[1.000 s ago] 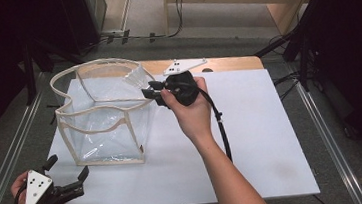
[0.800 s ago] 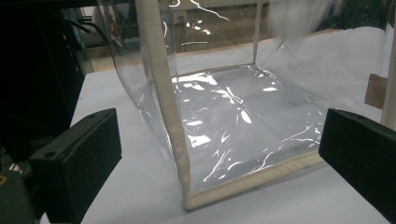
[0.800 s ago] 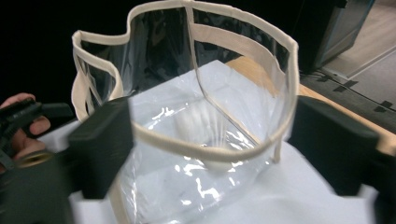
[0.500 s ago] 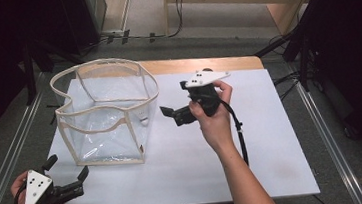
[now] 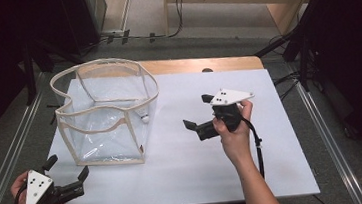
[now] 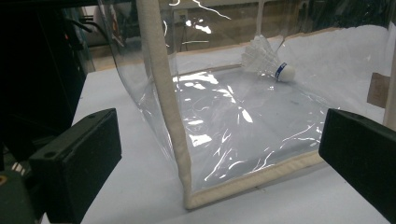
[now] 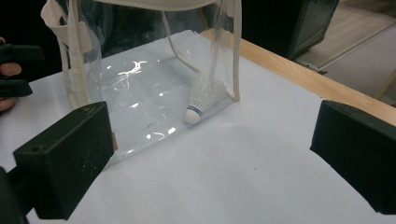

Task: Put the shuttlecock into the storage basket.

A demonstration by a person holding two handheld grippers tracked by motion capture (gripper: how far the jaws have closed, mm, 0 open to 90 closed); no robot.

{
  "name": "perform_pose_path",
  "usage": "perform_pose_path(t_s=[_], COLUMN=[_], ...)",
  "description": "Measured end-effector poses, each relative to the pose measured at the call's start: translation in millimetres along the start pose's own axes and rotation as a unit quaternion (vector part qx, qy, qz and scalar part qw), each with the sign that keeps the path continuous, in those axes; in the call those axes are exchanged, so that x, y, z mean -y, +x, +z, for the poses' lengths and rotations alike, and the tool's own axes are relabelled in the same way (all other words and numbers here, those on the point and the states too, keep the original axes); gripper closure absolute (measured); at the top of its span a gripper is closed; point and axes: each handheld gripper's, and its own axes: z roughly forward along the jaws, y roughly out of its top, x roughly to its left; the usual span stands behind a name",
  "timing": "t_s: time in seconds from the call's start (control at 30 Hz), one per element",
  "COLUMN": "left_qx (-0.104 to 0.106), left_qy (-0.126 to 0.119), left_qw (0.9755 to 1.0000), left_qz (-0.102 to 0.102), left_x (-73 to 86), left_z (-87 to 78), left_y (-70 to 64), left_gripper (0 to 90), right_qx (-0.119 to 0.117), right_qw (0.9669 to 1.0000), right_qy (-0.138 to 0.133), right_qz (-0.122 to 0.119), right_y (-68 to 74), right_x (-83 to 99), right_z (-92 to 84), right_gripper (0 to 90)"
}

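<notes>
Bright table, dark surroundings; glare on the clear bag (image 6: pixel 224 121).

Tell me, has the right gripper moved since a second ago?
Yes. The right gripper has come away from the clear bag's rim, rightward and toward the person, jaws just opened, nothing between them.

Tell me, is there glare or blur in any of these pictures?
In the left gripper view, bright glare streaks the clear bag, yet the shuttlecock inside stays sharp; the near jaws look soft. In the right gripper view, smaller glints dot the bag's floor. In the high view, the white table is evenly lit and the surroundings fall dark.
</notes>
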Motion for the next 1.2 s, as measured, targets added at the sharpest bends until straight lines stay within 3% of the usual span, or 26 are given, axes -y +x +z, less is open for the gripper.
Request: perform_pose_path(t_s=[0.57, 0.77, 0.97, 1.2], left_qx=[-0.001, -0.001, -0.001, -0.001], left_qy=[0.0, 0.0, 0.001, 0.002], left_qw=[1.0, 1.0, 1.0, 1.0], left_qz=[0.0, 0.0, 0.002, 0.003], left_x=[0.0, -0.1, 0.0, 0.0], left_z=[-0.3, -0.4, -0.2, -0.1], left_y=[-0.3, -0.1, -0.5, -0.8], left_gripper=[0.0, 0.0, 0.0, 0.0], right_qx=[0.024, 0.032, 0.039, 0.037], right_qw=[0.9997, 0.9994, 0.9991, 0.9992], right_qy=[-0.003, -0.01, -0.011, -0.014], right_qz=[0.01, 0.001, 0.01, 0.0], right_y=[-9.2, -9.2, -12.6, -13.4], right_x=[36.3, 43.9, 51.4, 63.5], right_z=[-22.8, -31.2, -39.6, -49.8], right_gripper=[0.0, 0.0, 0.0, 0.0])
